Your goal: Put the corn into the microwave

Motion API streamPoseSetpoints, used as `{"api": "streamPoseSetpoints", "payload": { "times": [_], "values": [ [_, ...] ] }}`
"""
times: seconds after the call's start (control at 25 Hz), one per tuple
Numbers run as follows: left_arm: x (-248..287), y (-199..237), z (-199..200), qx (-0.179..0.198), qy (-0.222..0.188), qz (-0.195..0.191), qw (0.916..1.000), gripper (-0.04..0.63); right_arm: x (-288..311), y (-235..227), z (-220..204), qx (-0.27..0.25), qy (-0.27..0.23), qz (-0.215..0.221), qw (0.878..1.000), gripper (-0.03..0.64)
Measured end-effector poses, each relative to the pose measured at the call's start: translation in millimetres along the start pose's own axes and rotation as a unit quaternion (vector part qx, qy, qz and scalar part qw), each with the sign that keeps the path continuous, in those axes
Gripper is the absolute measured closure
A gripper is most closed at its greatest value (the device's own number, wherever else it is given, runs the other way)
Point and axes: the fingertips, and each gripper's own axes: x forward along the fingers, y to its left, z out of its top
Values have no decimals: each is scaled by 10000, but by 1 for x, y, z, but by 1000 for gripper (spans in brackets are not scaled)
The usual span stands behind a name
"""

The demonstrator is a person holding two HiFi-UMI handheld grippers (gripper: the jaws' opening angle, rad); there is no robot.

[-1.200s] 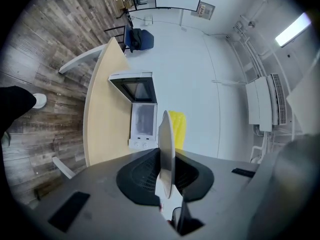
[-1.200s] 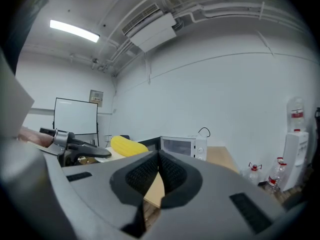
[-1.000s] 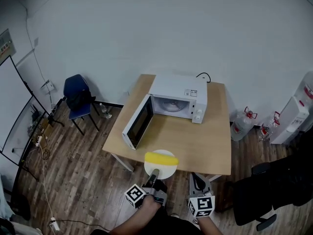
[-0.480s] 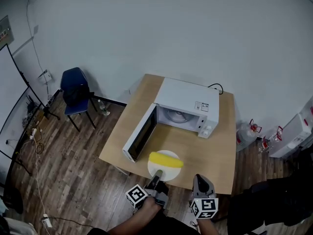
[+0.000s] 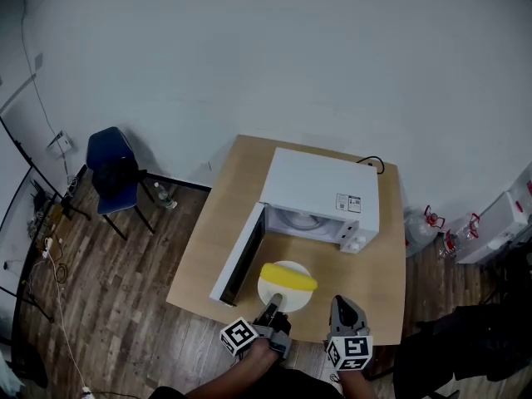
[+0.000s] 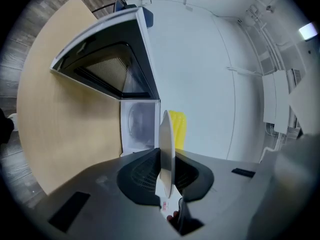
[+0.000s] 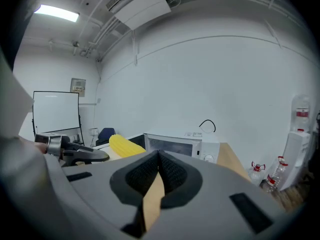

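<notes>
A yellow corn cob (image 5: 288,277) lies on a white plate (image 5: 271,292), and my left gripper (image 5: 273,310) is shut on the plate's near rim. The left gripper view shows the plate (image 6: 166,149) edge-on between the jaws, with the corn (image 6: 178,129) on its far part. Just beyond stands the white microwave (image 5: 320,194), its door (image 5: 237,258) swung open to the left and its cavity (image 6: 137,126) facing the plate. To the right, my right gripper (image 5: 343,310) is shut and empty; its own view shows the corn (image 7: 125,145) at left and the microwave (image 7: 180,144) ahead.
The microwave stands on a light wooden table (image 5: 218,223) against a white wall, with a black cable (image 5: 371,163) behind it. A blue chair (image 5: 112,169) is at the left. Water bottles (image 5: 428,223) and a dispenser (image 5: 499,219) are at the right.
Both grippers have moved forward towards the microwave, the left one carrying the plate with the corn. The plate is now over the table's near edge, close to the open door.
</notes>
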Motion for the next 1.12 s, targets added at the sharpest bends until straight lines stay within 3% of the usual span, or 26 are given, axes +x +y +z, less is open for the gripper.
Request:
{"api": "streamPoseSetpoints", "payload": {
  "times": [0.2, 0.36, 0.68, 0.84, 1.12],
  "values": [
    [32, 13, 12, -101, 325, -77, 9994, 563, 29, 1, 4, 26, -27, -220, 9997, 557],
    [48, 24, 16, -48, 540, 178, 9984, 563, 41, -3, 0, 62, 100, -451, 9989, 557],
    [81, 35, 27, 11, 524, 173, 9985, 563, 61, -21, 1, 189, 168, -609, 9978, 557],
    [105, 43, 31, -116, 519, 122, 9985, 563, 76, -25, 0, 239, 199, -517, 9982, 557],
    [139, 51, 35, -23, 415, 116, 9991, 563, 117, -49, 9, 151, 231, -343, 9990, 557]
  ]
}}
